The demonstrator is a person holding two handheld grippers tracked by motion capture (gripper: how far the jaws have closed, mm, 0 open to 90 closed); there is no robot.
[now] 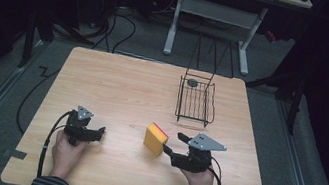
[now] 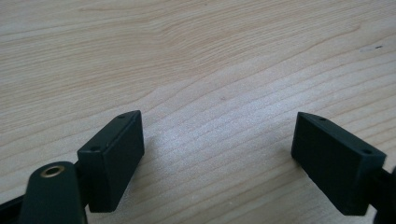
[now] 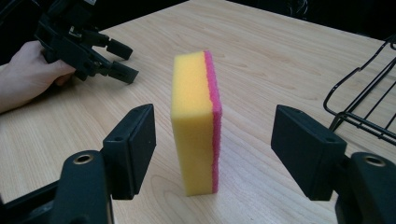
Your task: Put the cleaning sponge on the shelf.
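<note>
Right hand-held gripper (image 3: 212, 140) gapes wide around one upright sponge (image 3: 196, 123), untouched; left hand-held gripper (image 2: 219, 158) open, empty.

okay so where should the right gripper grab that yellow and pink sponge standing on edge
Probably across its two broad faces, yellow and pink, near mid-height. The sponge stands upright on a narrow edge, already centred between the open right gripper jaws; come in level from the near side.

We see the table (image 1: 142, 94) lit evenly from above while the room around it falls to near black. A soft sheen lies on the wood just ahead of the left gripper (image 2: 219, 154), whose near jaws blur slightly. The sponge (image 3: 196, 121) between the right gripper's (image 3: 212, 149) jaws stands sharp, casting only a faint shadow. The high view is soft and grainy.
</note>
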